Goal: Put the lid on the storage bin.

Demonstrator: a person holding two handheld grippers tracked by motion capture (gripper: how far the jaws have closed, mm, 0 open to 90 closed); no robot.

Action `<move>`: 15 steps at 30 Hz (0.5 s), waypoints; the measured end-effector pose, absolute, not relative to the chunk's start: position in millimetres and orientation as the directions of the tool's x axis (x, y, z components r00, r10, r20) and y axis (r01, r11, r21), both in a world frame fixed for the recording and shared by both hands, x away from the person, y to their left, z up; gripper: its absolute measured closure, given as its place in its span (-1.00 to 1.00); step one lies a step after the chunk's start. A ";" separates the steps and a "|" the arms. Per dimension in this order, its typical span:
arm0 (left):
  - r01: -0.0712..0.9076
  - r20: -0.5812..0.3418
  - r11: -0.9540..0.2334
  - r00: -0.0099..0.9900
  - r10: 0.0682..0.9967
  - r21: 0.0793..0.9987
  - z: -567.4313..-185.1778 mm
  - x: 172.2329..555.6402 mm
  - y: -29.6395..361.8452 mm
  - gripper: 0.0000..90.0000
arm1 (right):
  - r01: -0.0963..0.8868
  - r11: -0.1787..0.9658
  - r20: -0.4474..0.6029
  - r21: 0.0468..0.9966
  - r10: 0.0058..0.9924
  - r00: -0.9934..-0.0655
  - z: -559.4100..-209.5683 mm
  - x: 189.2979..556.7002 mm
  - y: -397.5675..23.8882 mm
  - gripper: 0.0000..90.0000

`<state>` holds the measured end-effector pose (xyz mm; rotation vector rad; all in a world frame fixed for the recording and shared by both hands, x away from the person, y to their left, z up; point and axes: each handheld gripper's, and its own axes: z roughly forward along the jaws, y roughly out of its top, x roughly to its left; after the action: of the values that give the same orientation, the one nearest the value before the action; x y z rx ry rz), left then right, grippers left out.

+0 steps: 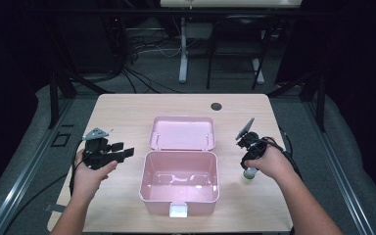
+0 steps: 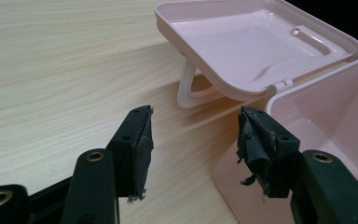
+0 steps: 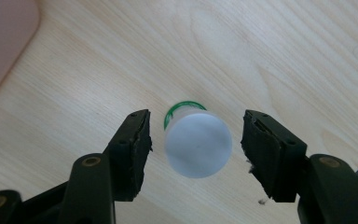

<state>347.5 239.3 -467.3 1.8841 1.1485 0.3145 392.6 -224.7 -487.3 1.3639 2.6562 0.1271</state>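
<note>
Right gripper (image 3: pixel 195 144) is pointed straight down over a small white-capped plastic bottle with a green band (image 3: pixel 196 142), standing upright on the light wood worktop (image 3: pixel 279 56) just right of the open pink plastic box (image 1: pixel 179 182). Jaws spread wide, bottle centred between them, clear gap either side, nothing held yet. In the high view the bottle (image 1: pixel 249 173) sits under my right hand (image 1: pixel 264 159), mostly covered.

Left gripper (image 2: pixel 193 140) is open too, empty, hovering beside the box's left wall with the flipped-back pink lid (image 2: pixel 256 44) ahead of it.

My read: this is the pre-grasp on the bottle, box as likely destination.

How I'd do it:
- Come down vertically, keep the cap centred; gap looks slightly tighter on the left pad (image 3: pixel 137 154), so nudge a touch that way before closing.
- Get the pads below the cap onto the body. Grabbing only the cap edge risks it squirting out.
- Close slowly, bottle is light and will tip if one pad lands first.
- Lift straight up, then cross over the box rim.
- Left stays put, ready to steady the box.
</note>
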 end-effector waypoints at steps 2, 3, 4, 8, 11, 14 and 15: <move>0.590 -0.215 -0.183 0.540 0.814 0.787 -467.0 347.4 239.5 0.01 | 0.809 0.575 -0.097 0.124 0.818 -0.567 -488.5 393.0 -226.7 -0.07; 0.588 -0.215 -0.182 0.539 0.814 0.788 -467.2 347.3 239.4 0.01 | 0.807 0.580 -0.101 0.106 0.814 -0.572 -488.5 393.8 -227.9 -0.08; 0.590 -0.215 -0.184 0.540 0.814 0.787 -467.0 347.2 239.5 0.01 | 0.810 0.572 -0.092 0.130 0.821 -0.564 -491.1 393.5 -228.9 -0.08; 0.592 -0.219 -0.183 0.541 0.812 0.785 -467.2 347.1 239.1 0.01 | 0.826 0.546 -0.049 0.142 0.837 -0.545 -496.3 393.1 -231.8 -0.08; 0.591 -0.216 -0.185 0.541 0.813 0.785 -467.6 347.4 239.0 0.01 | 0.829 0.545 -0.056 0.124 0.838 -0.543 -500.0 392.7 -233.3 -0.07; 0.593 -0.216 -0.185 0.539 0.814 0.784 -468.5 347.7 238.6 0.01 | 0.833 0.541 -0.067 0.114 0.841 -0.537 -505.1 393.3 -235.3 -0.07; 0.592 -0.215 -0.183 0.538 0.815 0.785 -468.9 347.8 238.3 0.01 | 0.837 0.533 -0.046 0.123 0.846 -0.531 -507.4 394.3 -236.6 -0.06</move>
<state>347.8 238.3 -468.9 1.8844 1.1513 0.3152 394.3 -236.6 -507.4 1.4668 2.6620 0.1302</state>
